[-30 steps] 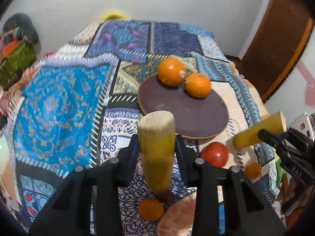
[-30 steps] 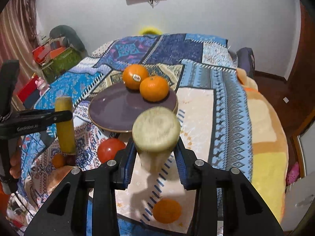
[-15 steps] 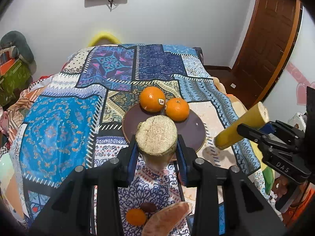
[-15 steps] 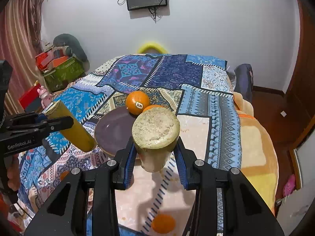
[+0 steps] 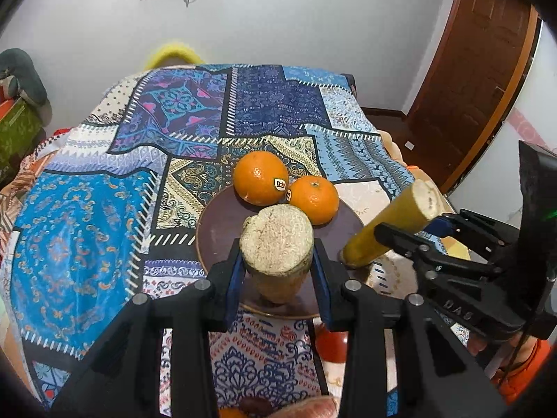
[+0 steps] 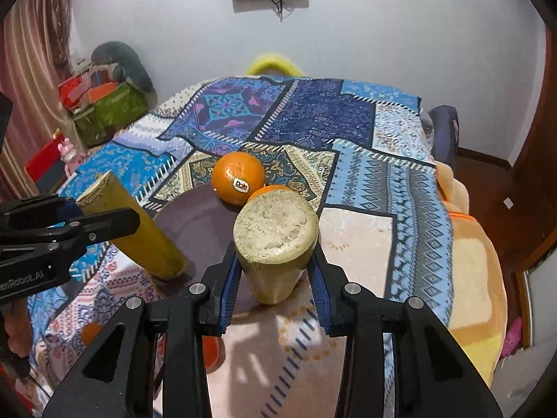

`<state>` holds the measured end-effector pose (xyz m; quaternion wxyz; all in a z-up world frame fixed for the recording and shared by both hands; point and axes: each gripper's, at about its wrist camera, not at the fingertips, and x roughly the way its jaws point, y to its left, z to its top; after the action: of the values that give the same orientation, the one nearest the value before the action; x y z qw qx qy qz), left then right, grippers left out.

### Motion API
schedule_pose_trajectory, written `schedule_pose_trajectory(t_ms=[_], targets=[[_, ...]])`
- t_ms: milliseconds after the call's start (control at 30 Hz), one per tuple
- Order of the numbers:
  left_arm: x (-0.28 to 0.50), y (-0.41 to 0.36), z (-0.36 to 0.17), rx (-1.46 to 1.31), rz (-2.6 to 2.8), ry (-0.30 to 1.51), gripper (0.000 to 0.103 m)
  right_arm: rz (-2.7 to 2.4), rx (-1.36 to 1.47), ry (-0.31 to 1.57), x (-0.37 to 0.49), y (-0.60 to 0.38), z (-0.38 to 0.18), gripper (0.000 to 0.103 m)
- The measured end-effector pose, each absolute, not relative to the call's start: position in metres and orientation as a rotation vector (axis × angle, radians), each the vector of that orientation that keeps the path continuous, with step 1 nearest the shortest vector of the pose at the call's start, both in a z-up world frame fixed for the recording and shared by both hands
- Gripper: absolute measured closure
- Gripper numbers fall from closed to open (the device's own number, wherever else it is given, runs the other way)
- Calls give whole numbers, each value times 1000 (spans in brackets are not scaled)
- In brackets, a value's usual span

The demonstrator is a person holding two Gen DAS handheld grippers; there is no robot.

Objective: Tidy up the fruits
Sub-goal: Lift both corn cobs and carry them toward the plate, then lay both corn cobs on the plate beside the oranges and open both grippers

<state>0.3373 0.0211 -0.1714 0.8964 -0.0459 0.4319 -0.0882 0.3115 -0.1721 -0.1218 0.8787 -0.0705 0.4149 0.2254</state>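
Observation:
A dark purple plate (image 5: 219,223) (image 6: 195,216) lies on the patchwork cloth and holds a labelled orange (image 5: 260,177) (image 6: 238,177) and a smaller orange (image 5: 315,200) (image 6: 268,190). My left gripper (image 5: 276,271) is shut on a thick yellow-green stalk piece (image 5: 276,244), whose lower end hangs over the plate's near rim. My right gripper (image 6: 275,271) is shut on a second stalk piece (image 6: 275,230) at the plate's right rim. Each wrist view also shows the other gripper (image 5: 393,240) (image 6: 115,223) with its tilted stalk (image 5: 393,219) (image 6: 139,233).
A red tomato (image 5: 330,345) (image 6: 212,351) and a small orange (image 6: 90,332) lie on the cloth near me, beside a pinkish fruit (image 5: 306,407). Boxes (image 6: 104,104) stand far left and a wooden door (image 5: 477,69) at right. The cloth drops off at its right edge.
Both grippers have carried their stalk pieces forward, and the stalks' lower ends now sit at the plate's rim. The tomato and small orange have slid under the grippers.

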Motion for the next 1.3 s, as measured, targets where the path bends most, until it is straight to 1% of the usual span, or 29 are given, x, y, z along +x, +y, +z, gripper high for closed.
schedule_pose_trajectory(t_ms=[200,600,767,900,967,1100,1200,1267,1300], targets=[[356,30,-183,-123,-186,899,67,497,-199,882,326,-151,-134,68],[387,46,-188,-188,-179,898,65,539,-267,857,341,-125,-134,67],[395,48,-193,-173,-157,907,64,559,-263,864,349,-118,-137,66],[399,50,-199,-143,-138,913,60,578,-236,895,354,-119,-143,66],[400,52,-201,-145,-138,914,60,593,-216,921,355,-120,-147,65],[402,56,-203,-162,-136,921,59,585,-219,912,353,-123,-148,64],[406,56,-208,-157,-120,945,56,586,-179,923,351,-131,-146,53],[407,56,-212,-156,-105,958,54,569,-166,916,348,-137,-142,37],[407,57,-213,-159,-106,960,53,558,-165,908,346,-140,-139,34]])
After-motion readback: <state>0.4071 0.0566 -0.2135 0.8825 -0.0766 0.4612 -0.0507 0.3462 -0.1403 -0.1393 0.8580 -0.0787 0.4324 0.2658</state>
